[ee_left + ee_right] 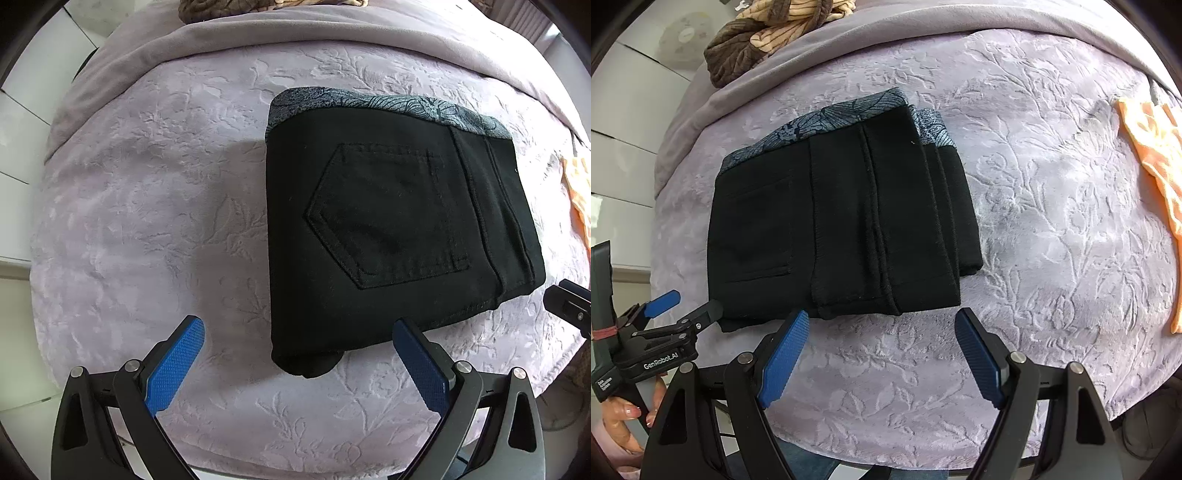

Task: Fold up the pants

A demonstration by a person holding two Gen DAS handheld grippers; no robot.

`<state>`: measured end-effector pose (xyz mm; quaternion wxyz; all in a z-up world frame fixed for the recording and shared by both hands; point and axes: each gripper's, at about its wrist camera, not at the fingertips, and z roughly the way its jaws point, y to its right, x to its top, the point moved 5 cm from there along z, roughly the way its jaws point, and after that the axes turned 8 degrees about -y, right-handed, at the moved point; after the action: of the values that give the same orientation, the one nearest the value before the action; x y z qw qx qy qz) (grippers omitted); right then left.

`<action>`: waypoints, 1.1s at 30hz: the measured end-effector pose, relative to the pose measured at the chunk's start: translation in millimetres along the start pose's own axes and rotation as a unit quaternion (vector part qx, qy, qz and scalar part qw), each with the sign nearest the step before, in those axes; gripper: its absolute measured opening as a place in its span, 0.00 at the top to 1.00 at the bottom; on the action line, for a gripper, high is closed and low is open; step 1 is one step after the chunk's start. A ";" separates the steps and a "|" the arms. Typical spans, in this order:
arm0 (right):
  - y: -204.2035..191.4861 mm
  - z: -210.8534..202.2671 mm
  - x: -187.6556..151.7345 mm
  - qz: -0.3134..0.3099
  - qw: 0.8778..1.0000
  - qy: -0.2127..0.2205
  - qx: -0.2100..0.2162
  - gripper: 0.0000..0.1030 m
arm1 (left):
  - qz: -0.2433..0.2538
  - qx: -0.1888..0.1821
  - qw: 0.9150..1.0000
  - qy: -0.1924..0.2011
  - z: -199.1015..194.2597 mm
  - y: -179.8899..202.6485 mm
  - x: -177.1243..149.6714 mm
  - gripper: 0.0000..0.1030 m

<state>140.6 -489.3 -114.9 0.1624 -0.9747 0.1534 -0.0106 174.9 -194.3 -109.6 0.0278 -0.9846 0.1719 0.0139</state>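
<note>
The black pants (pixel 399 229) lie folded into a compact rectangle on the lilac embossed bedspread (pixel 147 192), back pocket up, with a grey patterned lining showing along the far edge. My left gripper (pixel 297 325) hangs open over the bundle's near edge, nothing pressed between its blue pads. In the right wrist view the pants (pixel 842 221) show several stacked folds. My right gripper (pixel 882 316) stands open just short of their near edge. The left gripper (pixel 689 302), held by a hand (pixel 624 413), sits open at the bundle's near left corner.
An orange cloth (pixel 1152 166) lies at the bed's right side, also seen as the orange cloth (pixel 580 195). A brown and cream blanket (pixel 768 37) is bunched at the far end on a grey cover (pixel 184 48). The bed's edge runs just below both grippers.
</note>
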 end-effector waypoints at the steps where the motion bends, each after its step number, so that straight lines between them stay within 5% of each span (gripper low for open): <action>1: 0.5 0.0 0.8 0.000 1.000 0.000 0.000 0.18 | -0.001 0.000 1.000 0.000 0.2 0.0 0.8 0.01; 24: 27.8 3.6 27.3 -0.004 1.000 -0.011 -0.004 0.18 | -0.012 0.000 1.000 0.007 7.9 -3.9 28.0 0.01; 33: 47.6 12.2 41.0 -0.006 0.999 -0.023 0.026 0.18 | 0.001 -0.035 0.999 0.026 11.4 -3.8 47.3 0.01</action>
<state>166.4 -540.8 -142.8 0.1910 -0.9710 0.1438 0.0070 220.5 -206.0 -122.6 -0.0115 -0.9849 0.1728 -0.0053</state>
